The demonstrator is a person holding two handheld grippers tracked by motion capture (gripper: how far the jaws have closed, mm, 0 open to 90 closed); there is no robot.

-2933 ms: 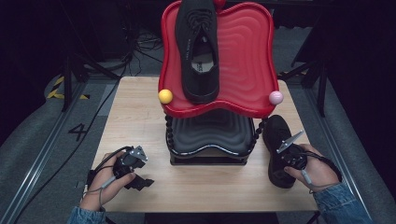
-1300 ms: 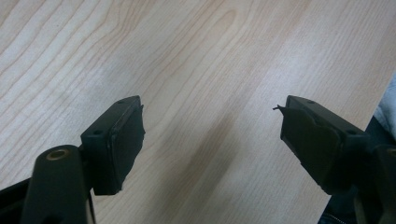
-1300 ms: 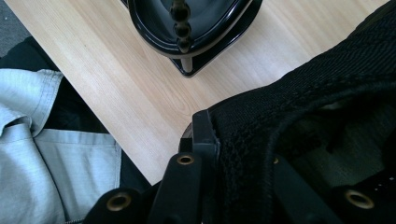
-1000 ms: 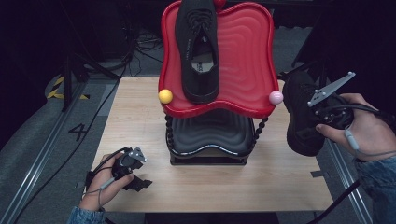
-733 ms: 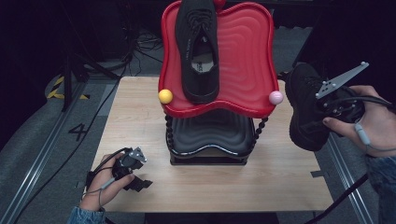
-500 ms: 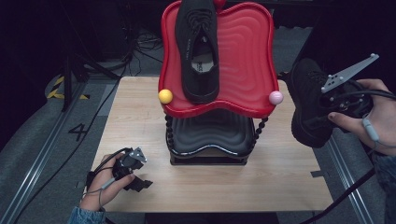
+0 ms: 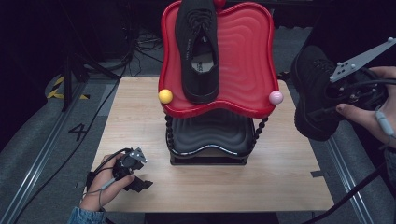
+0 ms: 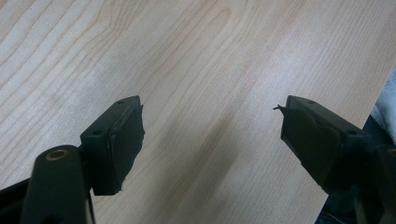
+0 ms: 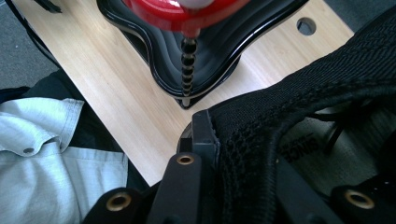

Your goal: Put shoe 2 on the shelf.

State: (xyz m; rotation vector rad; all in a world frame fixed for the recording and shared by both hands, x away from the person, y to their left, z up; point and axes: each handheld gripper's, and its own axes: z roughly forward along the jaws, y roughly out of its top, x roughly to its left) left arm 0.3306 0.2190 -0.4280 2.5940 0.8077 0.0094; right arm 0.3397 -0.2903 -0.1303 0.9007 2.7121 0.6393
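The shoe [image 7: 314,98] hangs in the air to the right of the red tray [image 7: 247,56], off the edge of the surface [image 7: 280,172], pinched at its collar by your right gripper [image 7: 348,91]. In the right gripper view the fingers [image 9: 203,135] clamp only the knit rim, so the grip is thin: a quick swing could let the fabric slip and drop the shoe to the floor. Its sole hangs near the tray's pink ball [image 7: 275,97]; carry it too low and it can knock the tray, shaking the other shoe [image 7: 198,51] on top. Your left gripper [image 7: 133,170] rests on the surface left of the tray, fingers spread and empty.
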